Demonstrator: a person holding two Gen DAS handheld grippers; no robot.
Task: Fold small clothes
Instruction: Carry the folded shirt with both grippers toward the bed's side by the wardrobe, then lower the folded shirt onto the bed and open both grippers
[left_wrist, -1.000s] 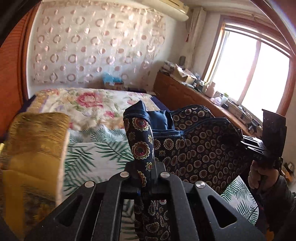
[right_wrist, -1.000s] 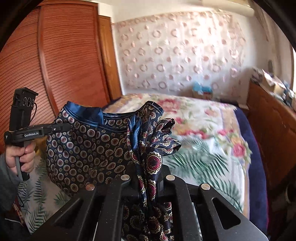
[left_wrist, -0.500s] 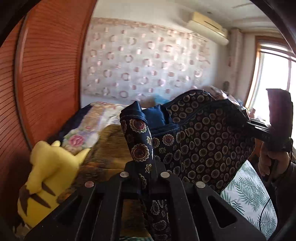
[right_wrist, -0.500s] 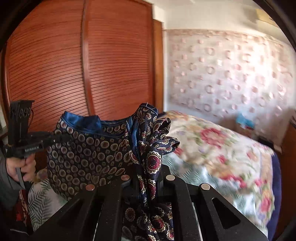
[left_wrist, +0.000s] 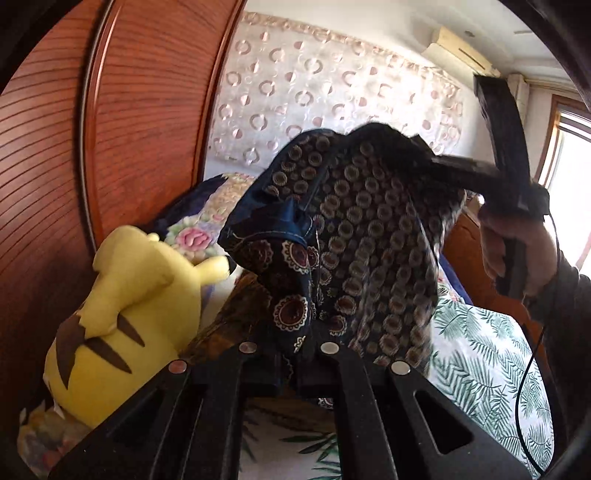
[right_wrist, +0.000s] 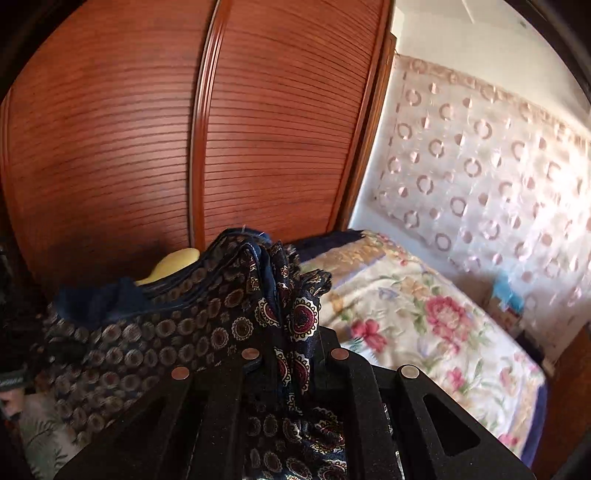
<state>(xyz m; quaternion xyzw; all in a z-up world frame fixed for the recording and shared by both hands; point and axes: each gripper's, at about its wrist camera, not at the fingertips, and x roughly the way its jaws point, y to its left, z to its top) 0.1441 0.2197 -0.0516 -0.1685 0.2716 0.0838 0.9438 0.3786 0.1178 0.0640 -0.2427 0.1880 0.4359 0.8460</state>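
Observation:
A small navy garment (left_wrist: 373, 236) with a medallion print hangs in the air between my two grippers. My left gripper (left_wrist: 291, 354) is shut on one bunched corner of it. My right gripper (right_wrist: 291, 354) is shut on the other bunched corner; the cloth (right_wrist: 155, 332) stretches away to the left in the right wrist view. In the left wrist view the right gripper (left_wrist: 432, 162) shows at upper right, held in a hand, with the cloth draped from it. The cloth is blurred with motion.
A yellow plush toy (left_wrist: 122, 325) sits at the left against the red-brown slatted wardrobe doors (right_wrist: 184, 129). The bed (right_wrist: 424, 325) with a floral cover lies to the right, a leaf-print sheet (left_wrist: 480, 362) lower right. A window (left_wrist: 569, 177) is far right.
Both grippers have swung left and tilted upward with the garment; the views now face the wardrobe and plush toy. The right gripper has risen higher, and the cloth has slackened and bunched.

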